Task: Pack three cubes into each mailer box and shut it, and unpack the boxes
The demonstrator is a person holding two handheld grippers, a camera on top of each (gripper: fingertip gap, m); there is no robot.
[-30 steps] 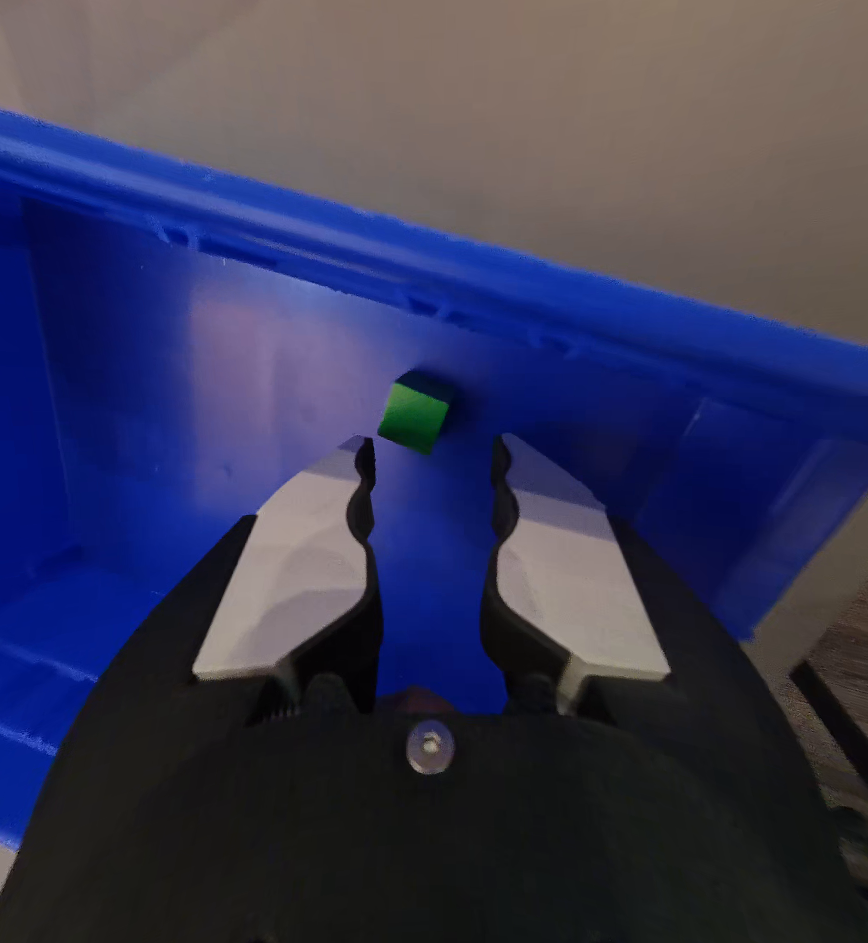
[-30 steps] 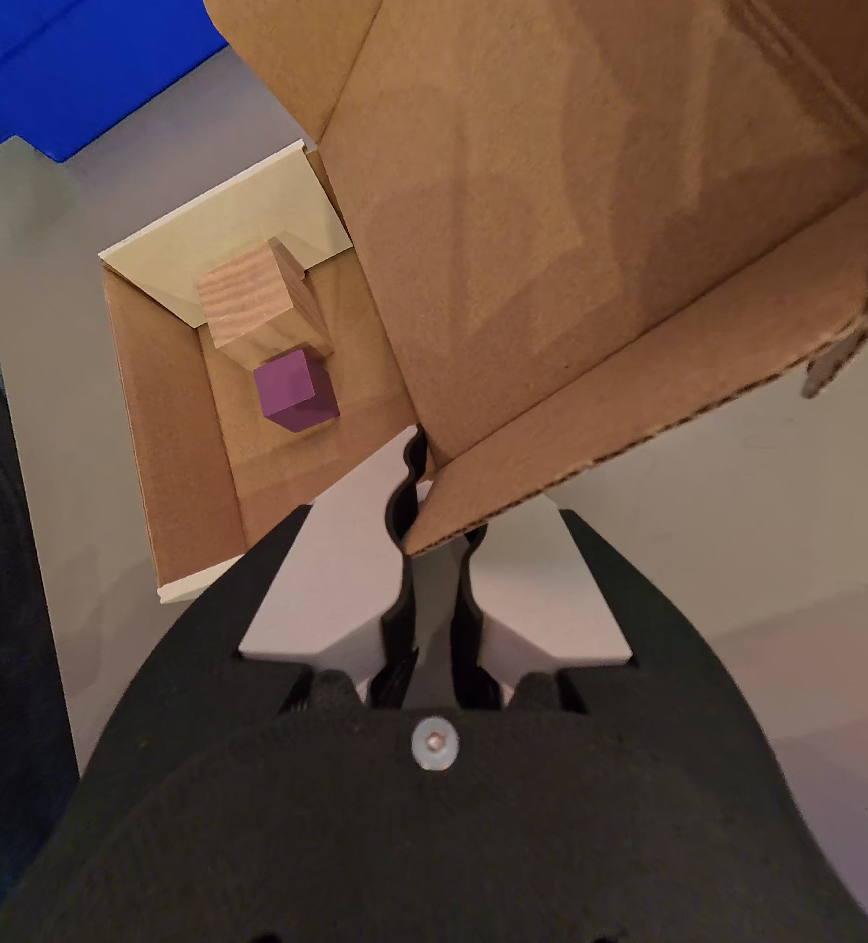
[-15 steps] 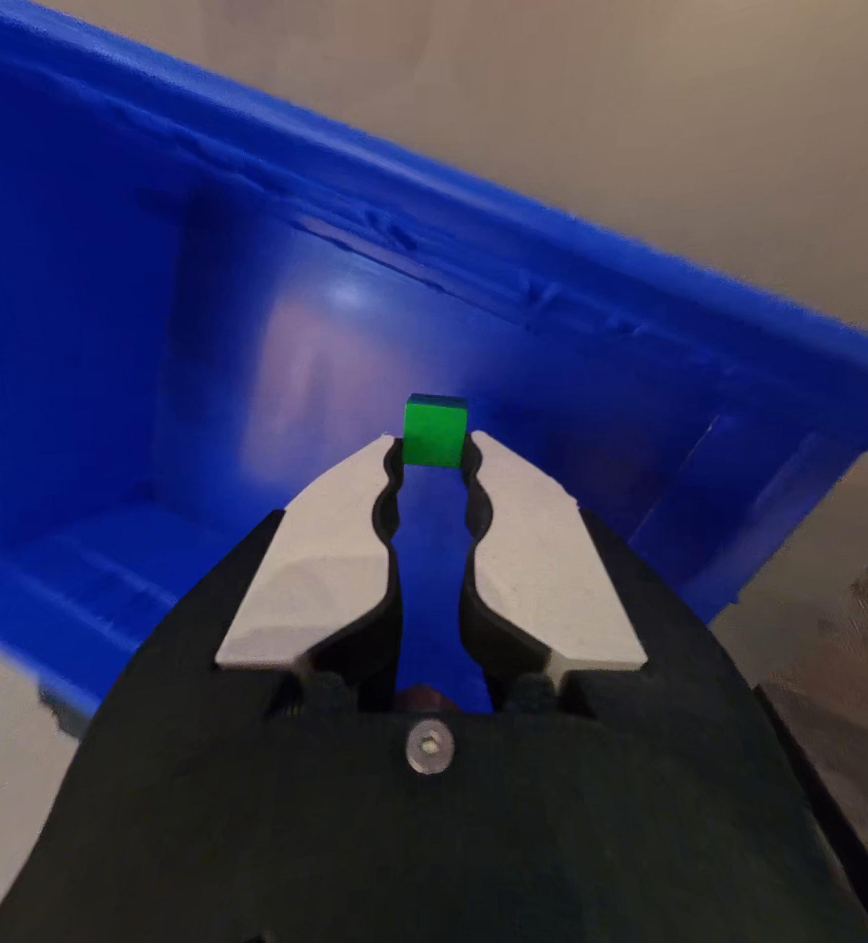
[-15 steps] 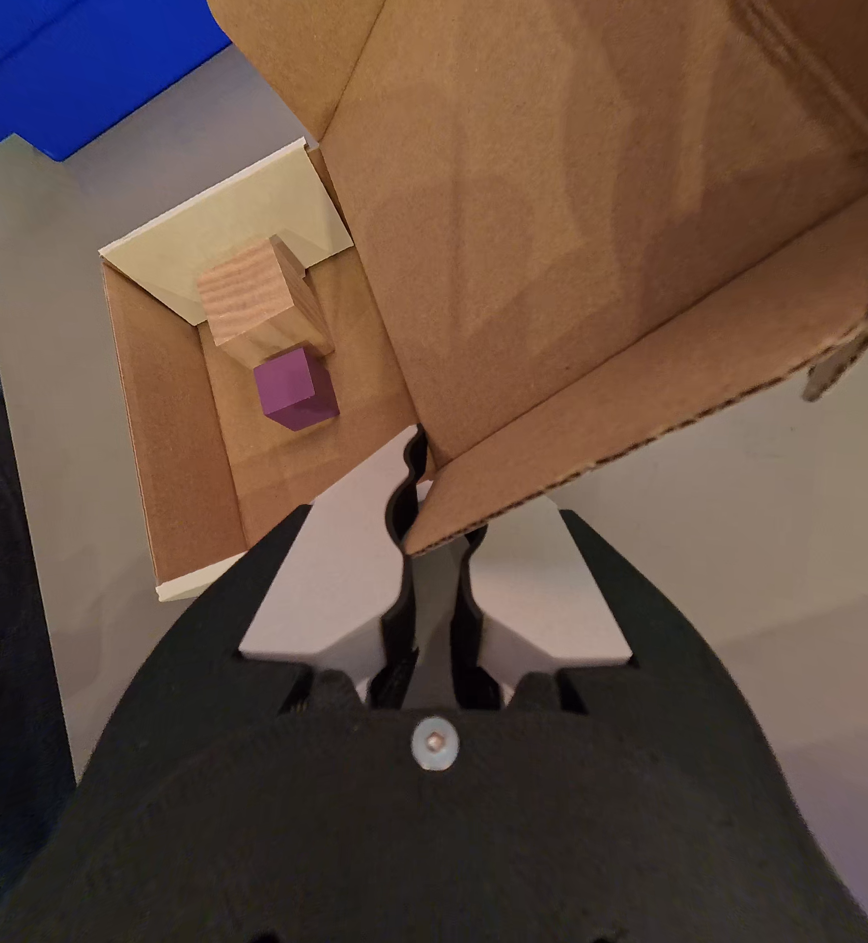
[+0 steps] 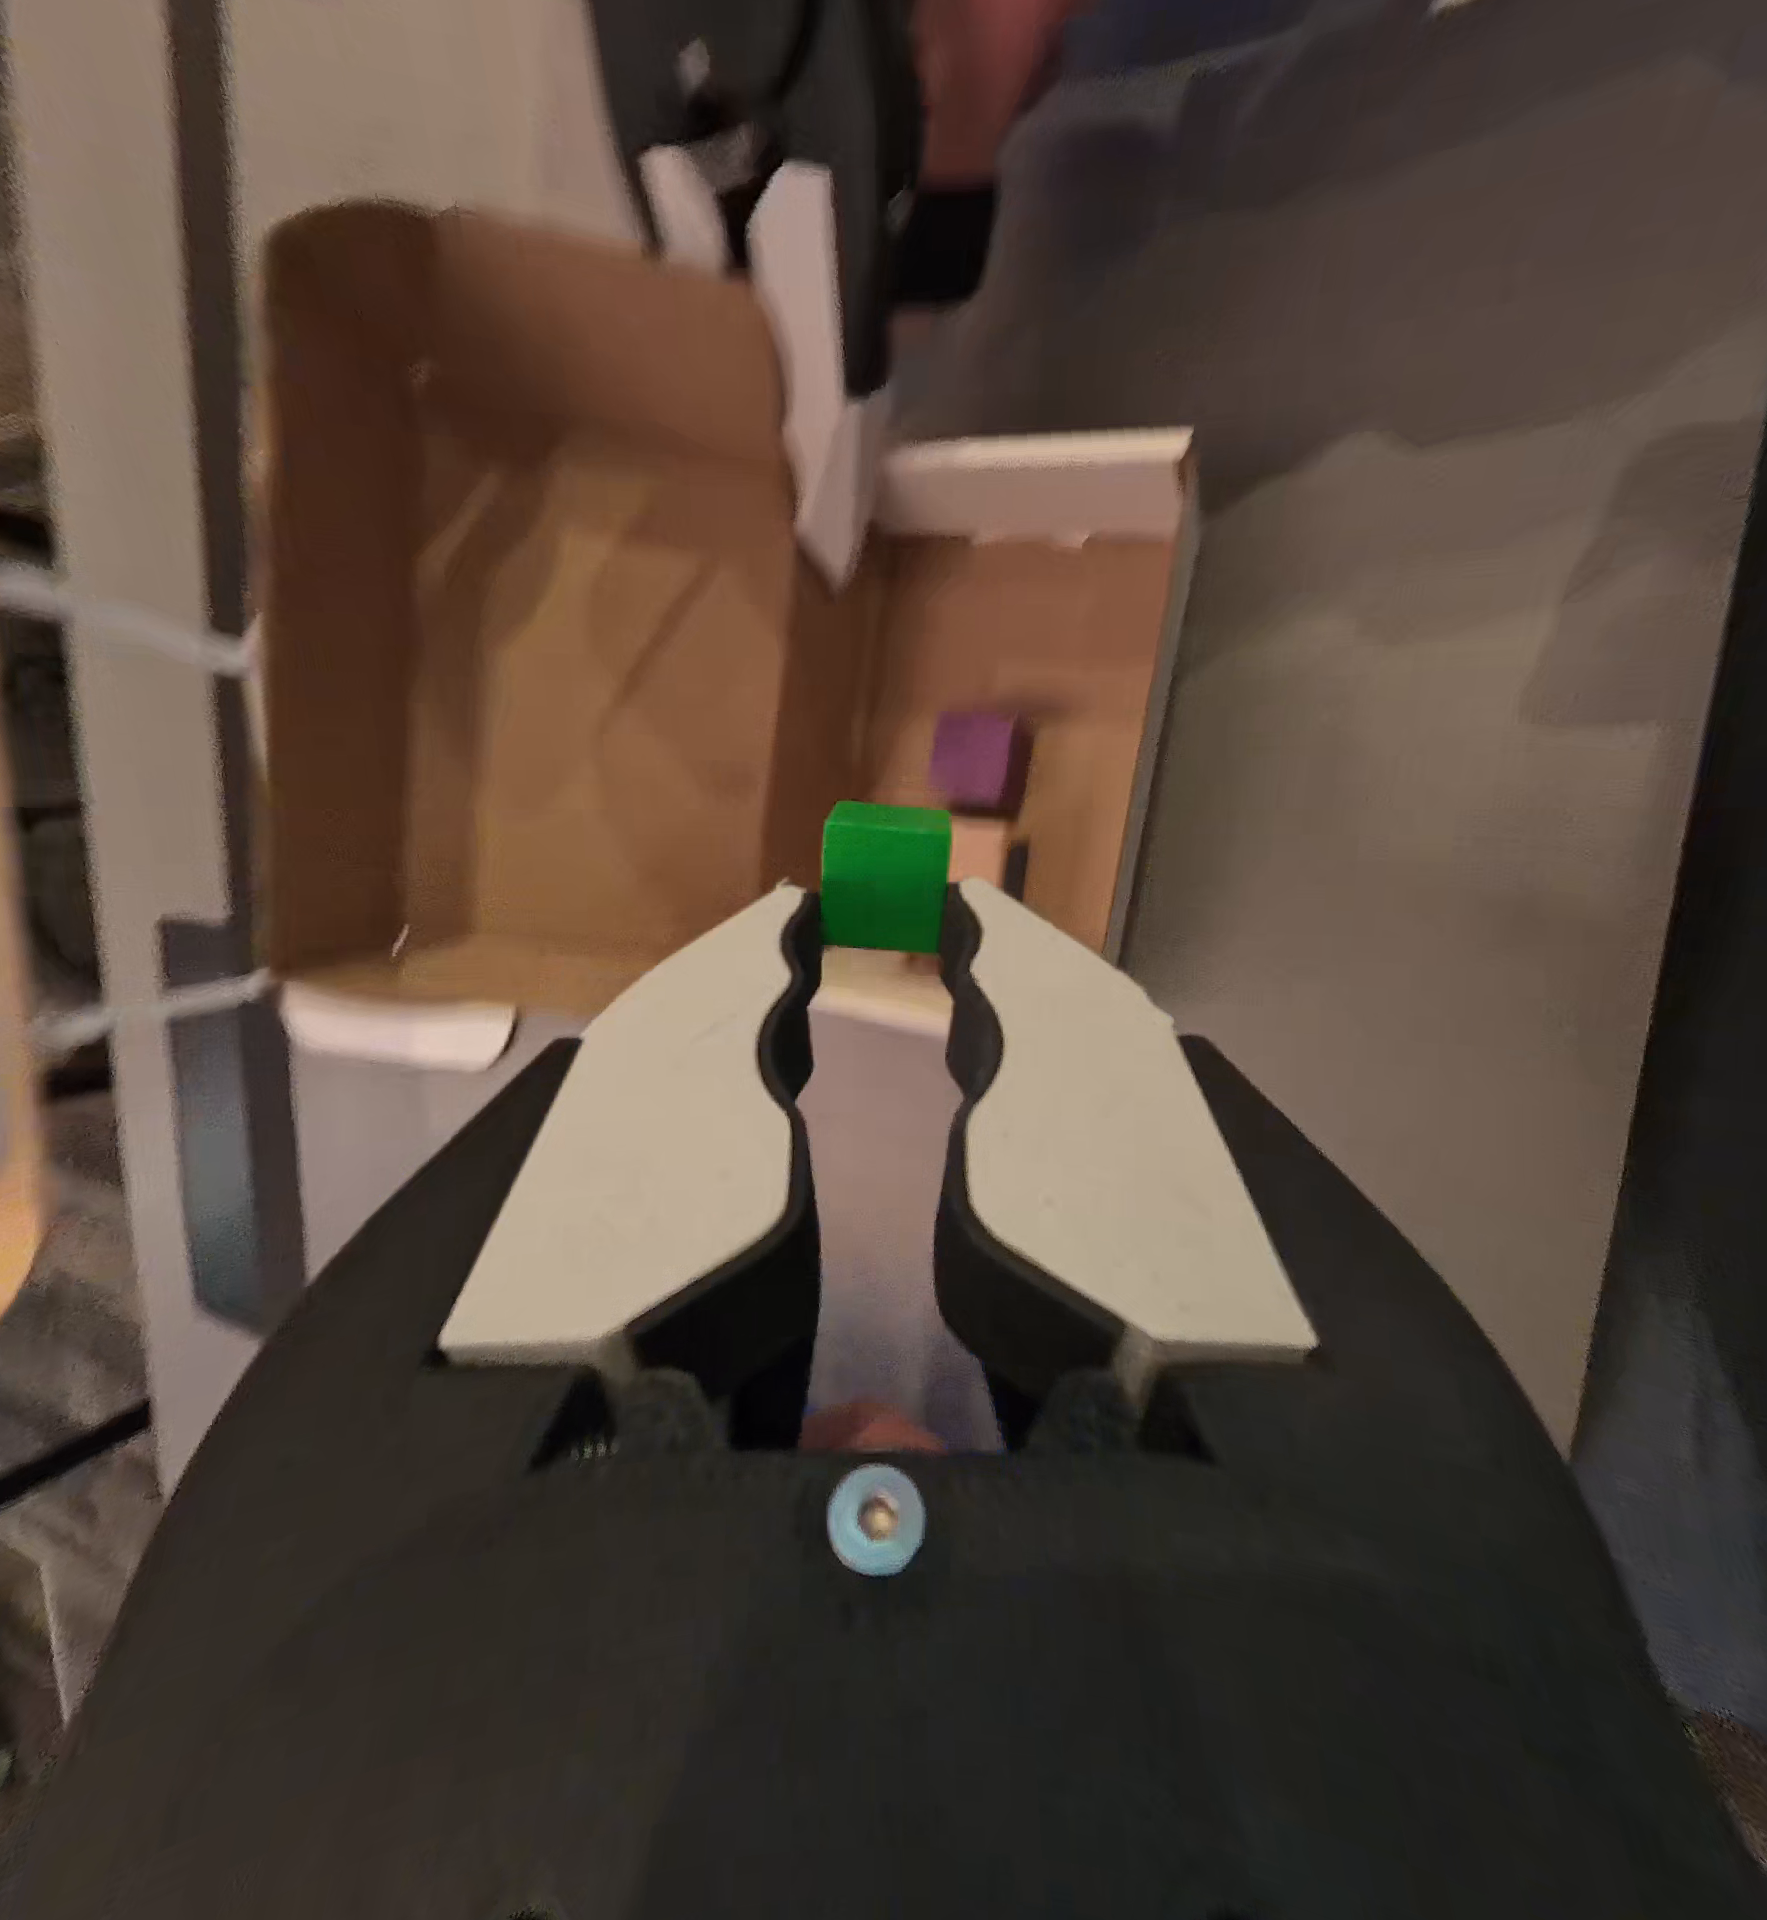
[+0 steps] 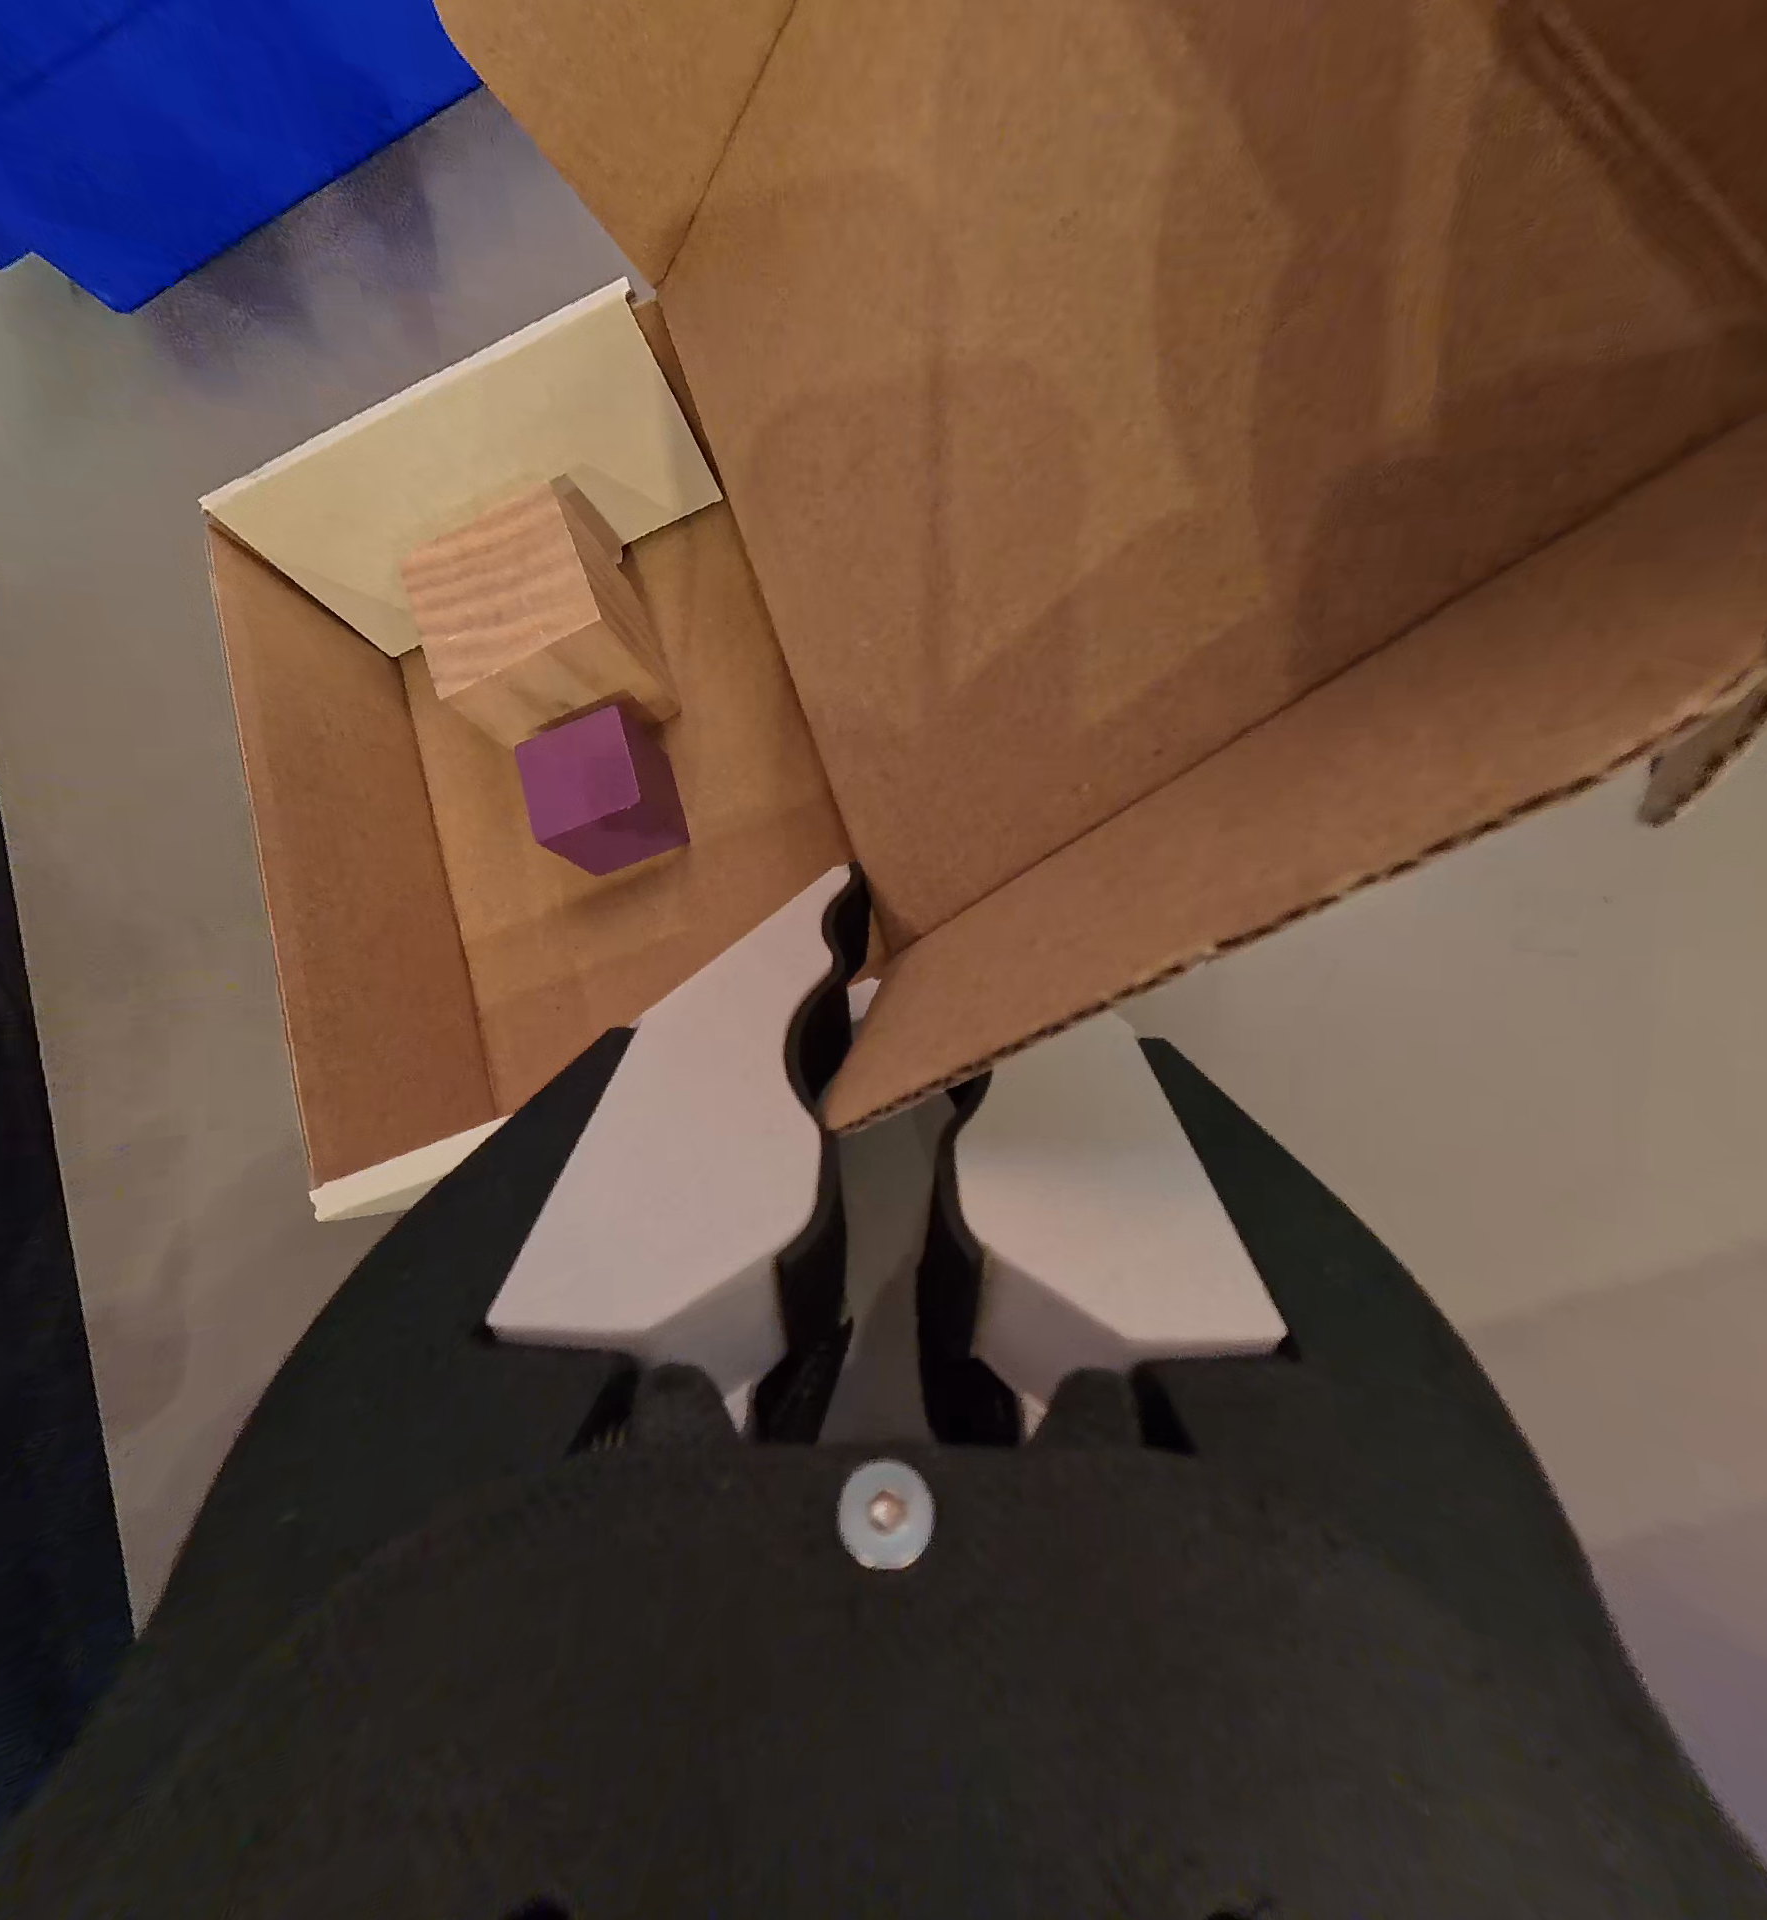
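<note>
While pinched between the tips of the left gripper (image 5: 884, 914), the green cube (image 5: 885, 878) sits clear of any surface, in front of the open mailer box (image 6: 339, 935). Jaws narrow, closed only to the cube's width. Box stands on a pale grey table (image 6: 1481, 1143); brown inside, cream outside. Two cubes lie on its floor: a larger plain wooden cube (image 6: 505, 603) toward the far wall, a purple cube (image 6: 588, 784) touching it on the near side. In the left wrist view the purple cube (image 5: 978, 758) shows just beyond the green one; that view is motion-blurred. Right gripper (image 6: 874, 997) is clamped on the lower corner of the box lid (image 6: 1170, 468), which is raised and open; jaws nearly together with cardboard between. Blue bin (image 6: 162, 135) at far left corner, apart from the box.
</note>
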